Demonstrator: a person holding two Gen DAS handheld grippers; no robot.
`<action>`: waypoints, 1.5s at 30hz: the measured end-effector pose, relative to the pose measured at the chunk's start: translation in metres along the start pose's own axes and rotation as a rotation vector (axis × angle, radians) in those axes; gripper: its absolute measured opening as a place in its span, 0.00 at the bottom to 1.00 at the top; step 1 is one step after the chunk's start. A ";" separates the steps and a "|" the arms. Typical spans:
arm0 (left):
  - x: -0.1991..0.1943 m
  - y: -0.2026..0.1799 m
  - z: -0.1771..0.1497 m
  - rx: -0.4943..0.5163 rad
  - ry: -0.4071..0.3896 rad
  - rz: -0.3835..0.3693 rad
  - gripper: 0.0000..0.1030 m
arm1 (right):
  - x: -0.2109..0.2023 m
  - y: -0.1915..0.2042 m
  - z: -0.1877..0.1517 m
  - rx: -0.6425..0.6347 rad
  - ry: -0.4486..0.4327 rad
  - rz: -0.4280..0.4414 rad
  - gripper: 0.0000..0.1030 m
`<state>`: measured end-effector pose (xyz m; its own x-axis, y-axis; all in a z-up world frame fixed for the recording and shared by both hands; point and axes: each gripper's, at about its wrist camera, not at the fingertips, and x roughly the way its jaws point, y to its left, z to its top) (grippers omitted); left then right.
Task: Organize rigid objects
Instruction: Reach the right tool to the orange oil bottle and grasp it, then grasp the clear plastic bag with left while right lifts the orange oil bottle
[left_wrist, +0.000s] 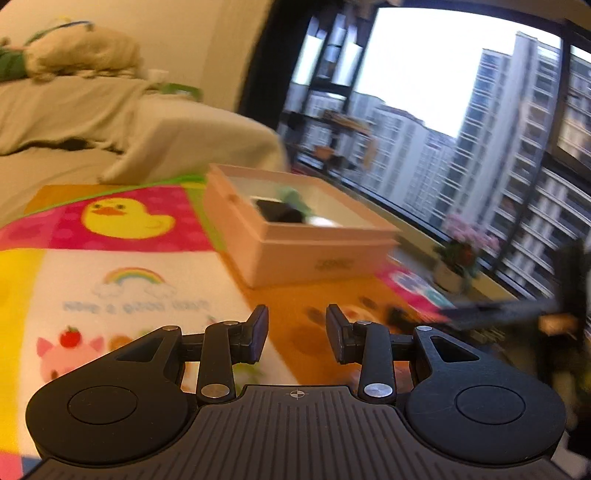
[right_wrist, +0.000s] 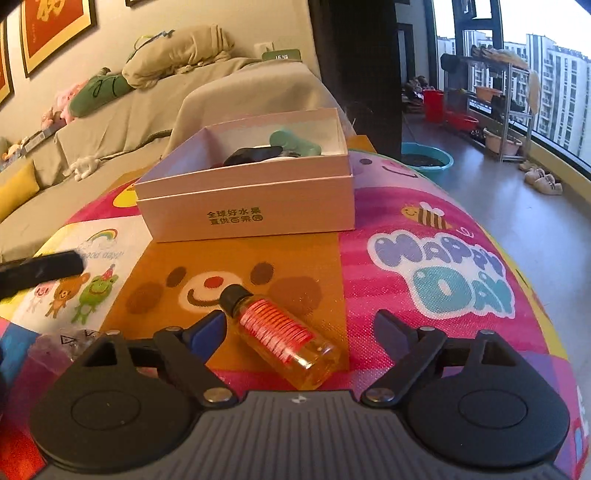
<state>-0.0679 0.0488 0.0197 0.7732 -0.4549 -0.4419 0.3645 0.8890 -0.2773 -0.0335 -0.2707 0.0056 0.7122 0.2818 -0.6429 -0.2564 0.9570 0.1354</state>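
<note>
While the left gripper (left_wrist: 297, 334) hangs over the bright cartoon play mat (right_wrist: 436, 266) with its jaws partly apart and nothing between them, the small bottle (right_wrist: 282, 338) lies on its side on the mat's orange bear panel. It is clear amber plastic with a black cap and red ribbed lines around its body, resting between the right gripper's (right_wrist: 299, 328) widely spread, unclenched jaws, near the left fingertip. Behind it stands the pale pink box (right_wrist: 247, 206), holding a black item and a green one.
</note>
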 end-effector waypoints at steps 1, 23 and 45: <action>-0.005 -0.005 -0.001 0.016 0.017 -0.030 0.36 | 0.000 0.000 0.000 -0.002 -0.001 -0.001 0.85; 0.004 -0.093 -0.007 0.511 0.224 -0.176 0.42 | 0.002 -0.014 0.000 0.077 -0.005 0.127 1.00; 0.045 -0.056 0.000 0.360 0.296 0.182 0.30 | -0.030 -0.011 0.006 -0.181 -0.010 -0.033 0.95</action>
<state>-0.0538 -0.0216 0.0157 0.6792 -0.2397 -0.6937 0.4335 0.8937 0.1156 -0.0481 -0.2890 0.0278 0.7283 0.2521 -0.6372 -0.3457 0.9380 -0.0239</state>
